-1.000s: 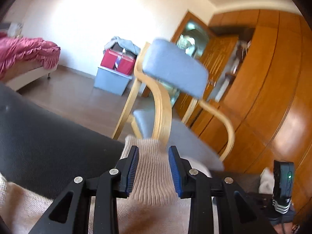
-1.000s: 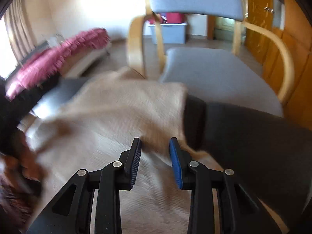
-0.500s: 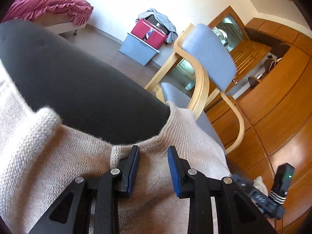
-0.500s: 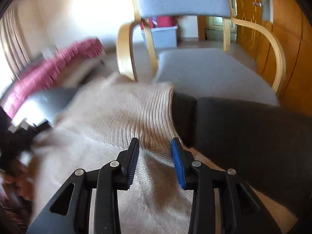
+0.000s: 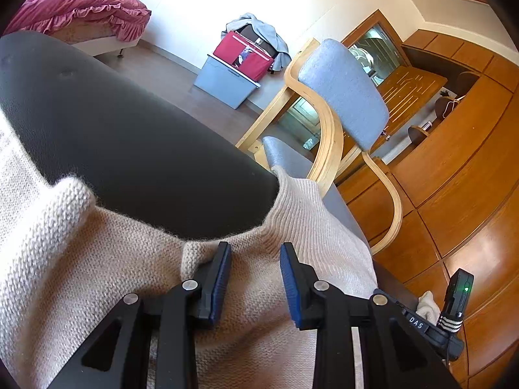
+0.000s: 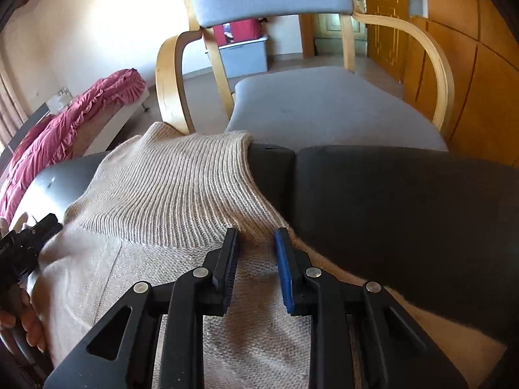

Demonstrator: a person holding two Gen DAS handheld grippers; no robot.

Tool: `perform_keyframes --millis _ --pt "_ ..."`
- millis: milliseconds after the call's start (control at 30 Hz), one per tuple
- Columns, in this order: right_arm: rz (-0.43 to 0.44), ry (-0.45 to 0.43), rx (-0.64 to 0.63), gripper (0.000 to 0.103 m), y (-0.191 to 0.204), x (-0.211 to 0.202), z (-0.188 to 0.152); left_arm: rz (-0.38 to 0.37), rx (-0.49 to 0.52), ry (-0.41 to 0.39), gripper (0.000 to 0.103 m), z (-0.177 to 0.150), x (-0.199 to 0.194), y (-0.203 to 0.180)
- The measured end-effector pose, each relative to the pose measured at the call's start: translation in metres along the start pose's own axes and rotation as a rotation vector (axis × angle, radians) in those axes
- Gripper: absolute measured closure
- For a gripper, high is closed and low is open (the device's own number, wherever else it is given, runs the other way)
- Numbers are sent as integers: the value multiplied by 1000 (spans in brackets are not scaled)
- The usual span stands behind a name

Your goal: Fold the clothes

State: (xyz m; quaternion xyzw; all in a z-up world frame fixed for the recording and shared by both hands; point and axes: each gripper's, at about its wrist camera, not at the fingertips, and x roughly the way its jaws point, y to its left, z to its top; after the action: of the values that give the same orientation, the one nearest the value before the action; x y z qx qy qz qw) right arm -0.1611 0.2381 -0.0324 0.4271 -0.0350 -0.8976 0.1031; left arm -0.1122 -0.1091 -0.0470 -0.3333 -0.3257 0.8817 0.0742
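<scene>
A beige knit sweater (image 5: 97, 275) (image 6: 168, 188) lies spread over a black cushion (image 5: 129, 149) (image 6: 405, 201), its ribbed hem toward the chair. My left gripper (image 5: 254, 259) hovers low over the knit near the hem. It stands open, and a small fold bulges beside its left finger (image 5: 220, 278). My right gripper (image 6: 256, 240) sits at the sweater's right edge where it meets the cushion. Its jaws are closing, a strip of knit lies between them, and a gap still shows. In the right wrist view the left gripper (image 6: 19, 243) and a hand (image 6: 22, 324) appear at the far left.
A wooden armchair with grey cushions (image 5: 343, 90) (image 6: 324, 107) stands just past the black cushion. A bed with a pink cover (image 5: 78, 9) (image 6: 65, 123), a grey box (image 5: 223, 81) with a red bag, and wooden cupboards (image 5: 454, 162) lie beyond.
The left gripper has rolled and dropped closer to the sweater, with its jaws unchanged. The right jaws have narrowed. The sweater, blurred earlier, now lies still on the cushion.
</scene>
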Motion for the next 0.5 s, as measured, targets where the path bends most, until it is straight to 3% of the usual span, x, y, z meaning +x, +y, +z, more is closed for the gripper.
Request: perform_keyframes --millis 133,233,333,433,500 --pt "-116 -20 -97 77 21 -1 -2 11 17 -66 72 -1 -20 -3" --pt "-183 -36 -149 76 33 -2 -5 91 93 -76 72 5 -34 -10" --pt "-218 -44 -165 76 39 -2 -8 230 186 -37 72 13 -39 -7" --pt "-195 -45 -132 76 35 0 -6 319 95 -29 72 30 -50 29" --pt "-169 -44 -101 76 31 1 -5 336 -2 -27 74 44 -60 58"
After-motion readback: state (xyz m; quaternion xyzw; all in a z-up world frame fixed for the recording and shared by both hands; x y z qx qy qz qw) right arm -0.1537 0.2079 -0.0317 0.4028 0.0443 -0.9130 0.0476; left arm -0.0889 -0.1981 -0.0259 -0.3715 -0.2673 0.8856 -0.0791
